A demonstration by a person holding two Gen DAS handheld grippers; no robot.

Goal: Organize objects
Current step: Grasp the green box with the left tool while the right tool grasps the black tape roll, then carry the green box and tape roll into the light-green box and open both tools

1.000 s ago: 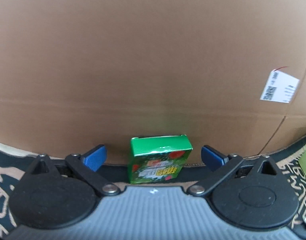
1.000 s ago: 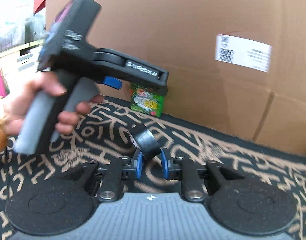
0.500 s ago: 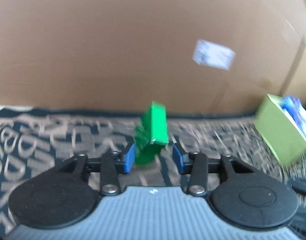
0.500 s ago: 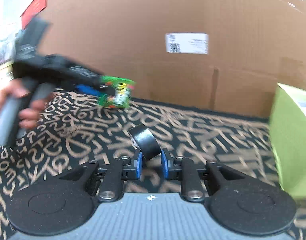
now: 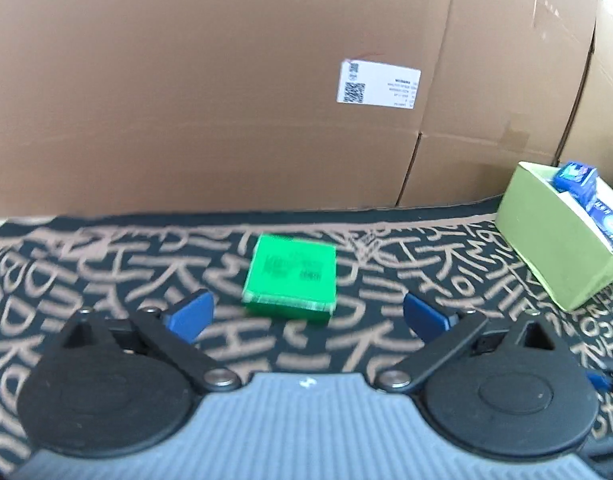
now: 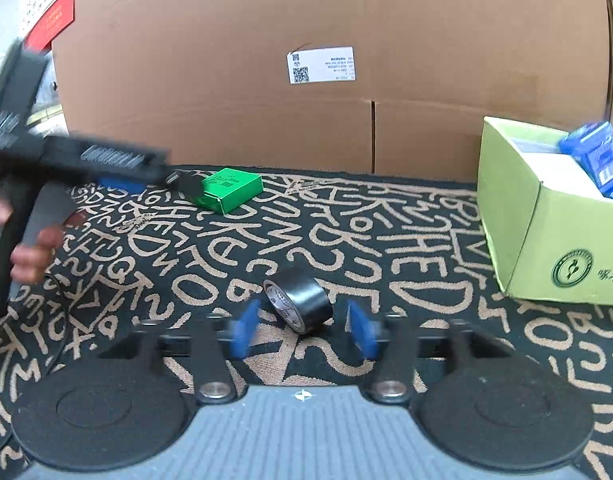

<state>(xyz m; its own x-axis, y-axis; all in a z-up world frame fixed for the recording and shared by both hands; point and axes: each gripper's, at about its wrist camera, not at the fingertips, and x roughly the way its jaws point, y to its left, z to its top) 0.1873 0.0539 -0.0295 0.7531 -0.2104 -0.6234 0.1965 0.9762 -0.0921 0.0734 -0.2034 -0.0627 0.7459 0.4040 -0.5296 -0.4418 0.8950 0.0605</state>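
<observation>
A small green box (image 5: 290,276) lies flat on the patterned carpet, just ahead of my left gripper (image 5: 306,314). That gripper's jaws are opening wide and touch nothing. The right wrist view shows the same green box (image 6: 230,188) at the far left, beside the blurred left gripper (image 6: 162,182) held by a hand (image 6: 30,256). A black tape roll (image 6: 298,300) rests on the carpet between the blue pads (image 6: 242,330) of my right gripper (image 6: 302,330). Its jaws are opening, with a gap on each side of the roll.
A lime-green carton (image 6: 546,220) with blue packs (image 6: 594,152) inside stands at the right, also seen in the left wrist view as a carton (image 5: 558,240). A large cardboard box (image 5: 226,100) walls off the back. A red-and-white sign (image 6: 46,4) is at the upper left.
The left gripper closed on the green box at the cardboard wall, carried it rightward, then released it flat on the carpet. The right gripper let go of the tape roll and moved toward the carton.
</observation>
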